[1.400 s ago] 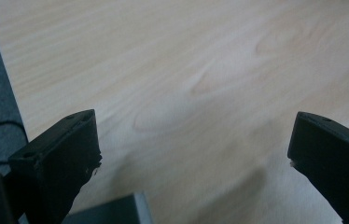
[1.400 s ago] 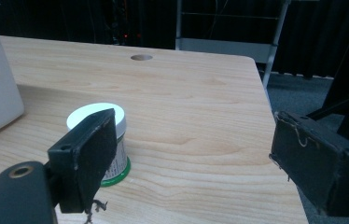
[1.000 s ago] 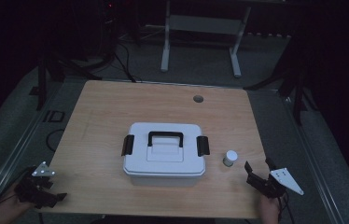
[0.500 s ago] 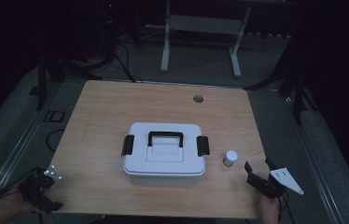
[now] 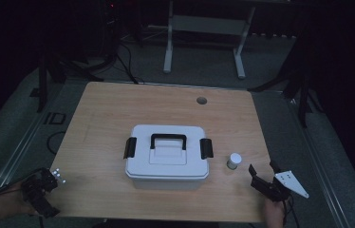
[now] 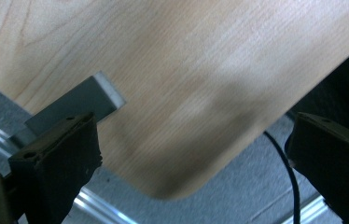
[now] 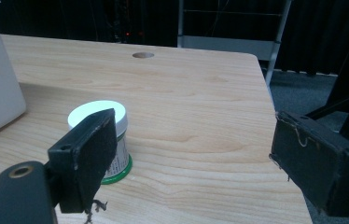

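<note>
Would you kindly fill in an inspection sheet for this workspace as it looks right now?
Surface: wooden table, round hole near far edge.
Job's things: small white-lidded jar upright, right of white box, apart from it; box lid on, black handle down.
Clutter: nothing seen.
Grippers: left gripper open, off near-left corner; right gripper open, near the jar.
Cables: black cables on floor.
Surroundings: dark, grey table frame behind.

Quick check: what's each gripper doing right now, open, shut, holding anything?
Left gripper: open, holding nothing, at the table's near left corner.
Right gripper: open, holding nothing, just short of the small white-lidded jar.
</note>
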The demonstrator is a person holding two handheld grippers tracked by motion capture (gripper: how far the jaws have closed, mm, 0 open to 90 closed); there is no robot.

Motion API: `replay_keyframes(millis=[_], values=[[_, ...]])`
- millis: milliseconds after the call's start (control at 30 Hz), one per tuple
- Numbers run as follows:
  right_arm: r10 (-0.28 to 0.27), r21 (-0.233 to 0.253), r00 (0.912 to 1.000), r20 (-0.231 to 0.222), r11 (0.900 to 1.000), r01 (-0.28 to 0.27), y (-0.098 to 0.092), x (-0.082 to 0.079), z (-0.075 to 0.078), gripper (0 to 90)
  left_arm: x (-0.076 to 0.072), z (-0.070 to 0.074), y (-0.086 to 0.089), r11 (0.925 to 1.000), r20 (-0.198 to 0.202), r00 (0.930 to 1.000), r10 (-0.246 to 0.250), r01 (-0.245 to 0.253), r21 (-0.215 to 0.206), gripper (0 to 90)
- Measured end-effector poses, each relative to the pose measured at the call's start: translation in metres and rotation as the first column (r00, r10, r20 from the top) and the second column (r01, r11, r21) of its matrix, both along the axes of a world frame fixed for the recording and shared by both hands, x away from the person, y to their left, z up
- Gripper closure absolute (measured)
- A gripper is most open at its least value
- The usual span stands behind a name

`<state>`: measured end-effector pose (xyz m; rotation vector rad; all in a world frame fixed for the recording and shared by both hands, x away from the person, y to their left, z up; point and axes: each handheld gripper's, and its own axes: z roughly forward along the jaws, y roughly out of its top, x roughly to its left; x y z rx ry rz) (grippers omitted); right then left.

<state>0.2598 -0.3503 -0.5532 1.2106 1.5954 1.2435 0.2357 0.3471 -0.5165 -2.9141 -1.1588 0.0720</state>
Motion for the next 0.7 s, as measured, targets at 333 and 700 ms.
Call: replay_keyframes(millis=[333,700], values=[[0.002,-0.006,1.0000,-0.003,1.000,-0.002,0.000,0.000,0.000,13.8,0.012,0.014,-0.015,0.9966,-0.067,0.9966,-0.048,0.052,0.064,1.8],[0.000,-0.005,1.0000,-0.005,1.000,0.000,0.000,0.000,0.000,13.8,0.021,0.027,-0.030,0.9959,-0.076,0.9943,-0.075,0.078,0.046,2.9]])
